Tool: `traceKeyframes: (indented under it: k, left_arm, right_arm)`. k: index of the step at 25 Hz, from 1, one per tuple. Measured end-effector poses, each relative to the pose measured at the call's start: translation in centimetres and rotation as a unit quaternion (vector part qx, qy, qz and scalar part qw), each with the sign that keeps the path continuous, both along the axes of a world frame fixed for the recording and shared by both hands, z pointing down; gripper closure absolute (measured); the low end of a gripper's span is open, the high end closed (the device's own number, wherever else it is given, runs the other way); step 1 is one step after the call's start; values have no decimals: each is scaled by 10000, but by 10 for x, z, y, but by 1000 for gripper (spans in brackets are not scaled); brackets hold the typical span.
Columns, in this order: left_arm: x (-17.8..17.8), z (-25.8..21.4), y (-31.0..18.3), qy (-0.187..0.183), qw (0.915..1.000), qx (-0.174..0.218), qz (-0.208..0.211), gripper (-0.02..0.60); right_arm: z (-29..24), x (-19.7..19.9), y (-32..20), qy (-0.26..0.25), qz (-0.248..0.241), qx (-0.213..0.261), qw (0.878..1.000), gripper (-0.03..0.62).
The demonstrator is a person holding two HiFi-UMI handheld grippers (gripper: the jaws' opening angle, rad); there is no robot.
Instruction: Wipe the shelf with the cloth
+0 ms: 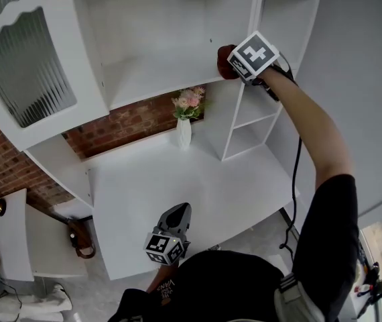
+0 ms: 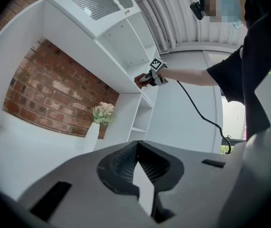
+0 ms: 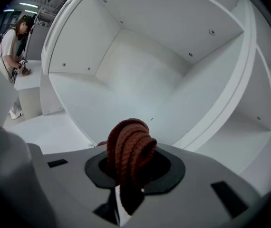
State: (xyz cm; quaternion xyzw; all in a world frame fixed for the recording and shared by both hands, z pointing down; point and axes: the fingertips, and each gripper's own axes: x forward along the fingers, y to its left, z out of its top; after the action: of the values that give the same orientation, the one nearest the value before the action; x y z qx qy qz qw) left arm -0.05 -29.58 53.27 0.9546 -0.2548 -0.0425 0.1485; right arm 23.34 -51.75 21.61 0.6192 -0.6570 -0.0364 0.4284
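My right gripper (image 1: 234, 69) is raised at the right front corner of the upper white shelf (image 1: 157, 79) and is shut on a bunched reddish-brown knitted cloth (image 3: 130, 152). In the head view the cloth (image 1: 225, 62) shows as a dark red lump at the shelf's edge. The left gripper view catches the right gripper (image 2: 147, 79) and cloth from afar. My left gripper (image 1: 176, 219) hangs low over the white desk (image 1: 177, 186), jaws shut with nothing between them. The shelf's inner floor (image 3: 97, 99) looks bare and white.
A white vase with pink flowers (image 1: 185, 116) stands at the desk's back against a brick wall (image 1: 124, 126). A narrow side unit with small cubbies (image 1: 251, 123) rises at right. A ribbed glass cabinet door (image 1: 27, 66) stands open at left. Another person (image 3: 12, 56) is at a table far left.
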Motion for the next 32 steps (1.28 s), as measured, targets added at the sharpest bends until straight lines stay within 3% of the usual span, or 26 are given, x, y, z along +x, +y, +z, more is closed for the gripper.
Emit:
traceKeyframes:
  k: [7,13,20,27,32]
  left_arm:
    - [-4,3,0,-18,10000,-46,-33,574]
    - [-19,4,-3,-83,9997,-61,-201,574]
    - [-38,-2,-14,-232,9990,54,-391,574]
    - [-55,-7,-23,-295,9980,131,-539,574]
    - [-58,-11,-23,-381,9978,184,-503,574]
  right_arm:
    - [3,0,-4,175,-29,126,9998,496]
    - [-1,-11,5,-578,-286,723,9953,496]
    - [3,-28,35,-1980,-807,1671,9625,496]
    - [43,-35,88,-2568,-916,2353,9329,496]
    - [85,-41,116,-2763,-814,2408,9268,496]
